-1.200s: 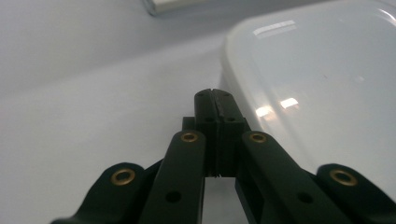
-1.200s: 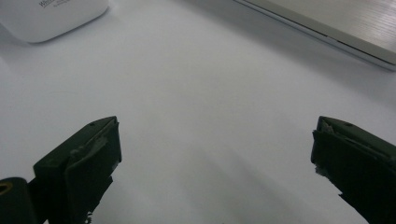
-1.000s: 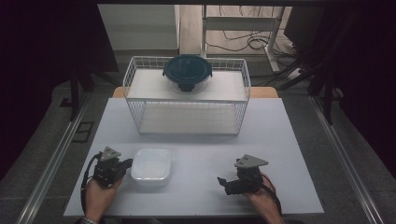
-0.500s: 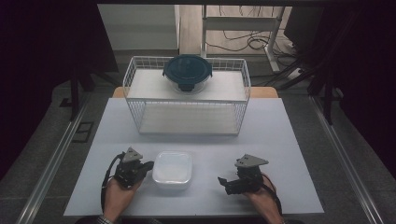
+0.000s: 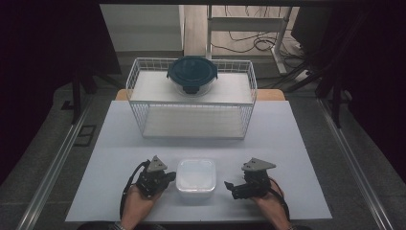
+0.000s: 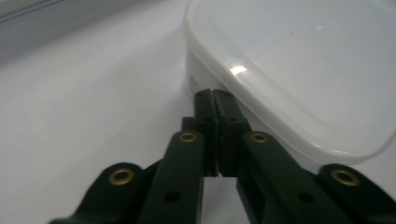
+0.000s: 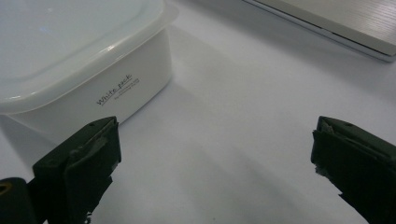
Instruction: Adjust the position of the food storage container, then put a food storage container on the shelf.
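The white table (image 5: 119,143) is lying broad under the high view, and at its twelve o'clock end a white wire basket (image 5: 191,103) is standing, open at the top, with a flat white shelf across its back. On that shelf a round clear container with a dark teal lid (image 5: 192,73) is sitting, a clip tab hanging at its six o'clock edge.

Down at the six o'clock end of the table, the white square food box (image 5: 196,178) is resting flat, midway between the two hands. It is showing rounded corners, a milky, slightly see-through lid with a raised rim that overhangs the walls, and glossy highlights on top. In the right gripper view the box (image 7: 93,56) is carrying small slanted lettering reading "White pack" on its side wall.

The left gripper (image 5: 165,178) is sitting at the box's nine o'clock, the hand beneath it coming in from six o'clock. In the left gripper view its jaws are pressed together with barely a seam between them and nothing caught inside, and the tips of the left gripper (image 6: 215,95) are nudging right against the box's wall, just under the lid's overhang (image 6: 299,84).

The right gripper (image 5: 230,187) is waiting at the box's three o'clock, a little apart from it. Its jaws are standing wide, with bare table between them and the box off beside one pad (image 7: 88,154).
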Demonstrator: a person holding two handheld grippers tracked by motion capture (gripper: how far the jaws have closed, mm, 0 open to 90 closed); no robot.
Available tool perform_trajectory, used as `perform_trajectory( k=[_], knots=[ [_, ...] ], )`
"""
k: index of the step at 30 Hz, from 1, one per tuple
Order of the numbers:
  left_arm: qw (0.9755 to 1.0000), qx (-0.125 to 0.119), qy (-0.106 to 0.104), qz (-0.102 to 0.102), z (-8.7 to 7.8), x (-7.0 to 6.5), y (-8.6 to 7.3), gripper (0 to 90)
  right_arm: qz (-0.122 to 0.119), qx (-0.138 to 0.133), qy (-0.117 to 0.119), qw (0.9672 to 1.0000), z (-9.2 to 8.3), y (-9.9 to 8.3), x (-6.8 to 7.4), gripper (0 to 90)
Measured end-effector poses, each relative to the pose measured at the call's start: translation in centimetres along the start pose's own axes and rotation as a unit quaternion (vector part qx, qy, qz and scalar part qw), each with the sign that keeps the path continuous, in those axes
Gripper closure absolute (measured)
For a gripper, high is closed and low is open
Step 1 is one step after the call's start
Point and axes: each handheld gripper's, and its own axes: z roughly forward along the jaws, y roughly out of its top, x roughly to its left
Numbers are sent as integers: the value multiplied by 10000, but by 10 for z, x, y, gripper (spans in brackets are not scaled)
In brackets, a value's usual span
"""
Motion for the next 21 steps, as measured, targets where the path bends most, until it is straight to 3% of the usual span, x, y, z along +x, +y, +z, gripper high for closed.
perform_trajectory(
  k=[3,6,7,10,14,17,21],
  knots=[
    [9997,-75,218,-105,-5,11,-3,639,-4,12,-36,10000,-1,0,-2,11],
    [9995,-184,34,-267,-7,24,-10,370,16,89,-30,10000,-1,-1,-5,8],
    [9995,-178,-29,-247,-7,25,-11,332,40,107,-8,9999,-2,0,-5,6],
    [9994,-198,-195,-188,-8,30,-13,254,126,82,63,9999,-3,2,-5,5],
    [9979,-332,-526,-197,-12,30,-10,160,62,89,290,9995,-4,6,-2,21],
    [9968,-380,-694,-142,-14,27,-8,116,61,125,605,9981,-2,10,3,37],
    [9947,-520,-878,-158,-17,26,-5,83,333,-4,977,9947,-3,17,7,37]
  ],
)
